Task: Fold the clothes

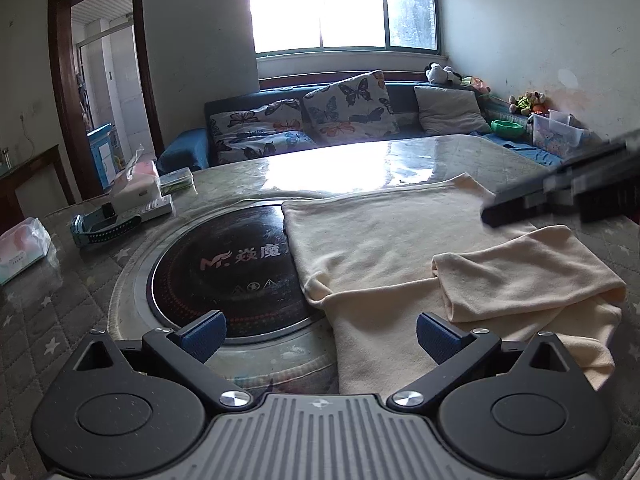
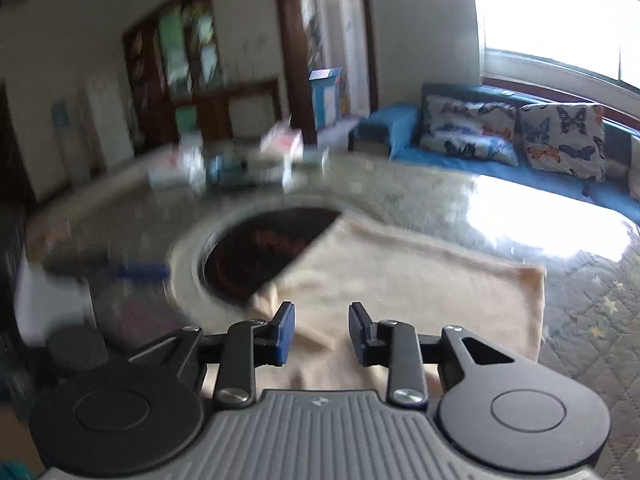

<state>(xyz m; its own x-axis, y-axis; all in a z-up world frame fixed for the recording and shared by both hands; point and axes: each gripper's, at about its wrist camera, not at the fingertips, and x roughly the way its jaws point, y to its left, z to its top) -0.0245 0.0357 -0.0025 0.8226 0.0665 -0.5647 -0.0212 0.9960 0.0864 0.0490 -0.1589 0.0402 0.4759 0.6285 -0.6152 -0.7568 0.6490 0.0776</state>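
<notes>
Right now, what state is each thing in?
Left gripper: open, empty, low over the table.
Right gripper: open, empty; view motion-blurred.
Cream garment: flat on the table, one sleeve folded across it, partly covering the cooktop.
Built-in cooktop: no glow visible.

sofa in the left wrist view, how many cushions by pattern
butterfly print cushions: 2, one lying flat and one propped upright
plain light cushion: 1
total: 3 on the blue sofa
</notes>
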